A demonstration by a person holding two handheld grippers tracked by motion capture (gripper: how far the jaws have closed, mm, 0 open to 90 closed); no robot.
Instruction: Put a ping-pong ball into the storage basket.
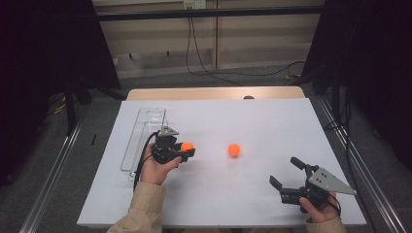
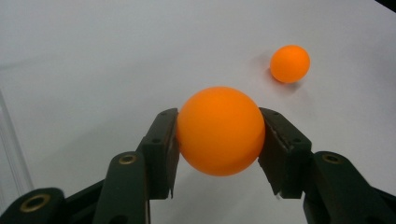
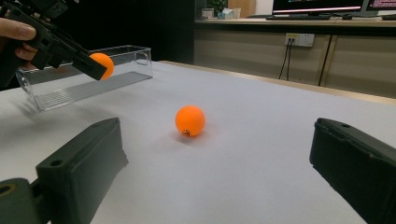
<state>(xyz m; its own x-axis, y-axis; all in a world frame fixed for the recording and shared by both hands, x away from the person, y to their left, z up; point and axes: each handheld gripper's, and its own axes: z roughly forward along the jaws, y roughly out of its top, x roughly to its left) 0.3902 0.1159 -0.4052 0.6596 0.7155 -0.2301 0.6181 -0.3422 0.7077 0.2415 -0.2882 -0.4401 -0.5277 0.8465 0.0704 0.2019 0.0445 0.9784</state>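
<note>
White-covered table [image 1: 252, 194] under both my tools, the biggest thing here. One container: a long clear plastic tray [image 1: 144, 137], just beyond and to the outer side of my left gripper [image 1: 188, 152]; from the right gripper view its walls and ribbed floor [image 3: 88, 88] show through, and I see nothing lying in it. Two grippers, one per hand. The left one is clamped on an orange ball [image 2: 220, 130], pads pressing its two sides, the ball raised off the table and close beside the tray's near wall, not inside it. My right gripper [image 1: 287, 173] sits low at the near right of the table, jaws spread wide, nothing between them, both black jaws apart at the edges of its own view. Balls counted: two, both orange. One in my left grip [image 1: 186, 146]; the second ball [image 1: 233, 149] resting loose on the table, off to the inner side of the left gripper and well ahead of the right gripper's open jaws [image 3: 190, 121], touching neither. It carries a small dark mark near its base.
</note>
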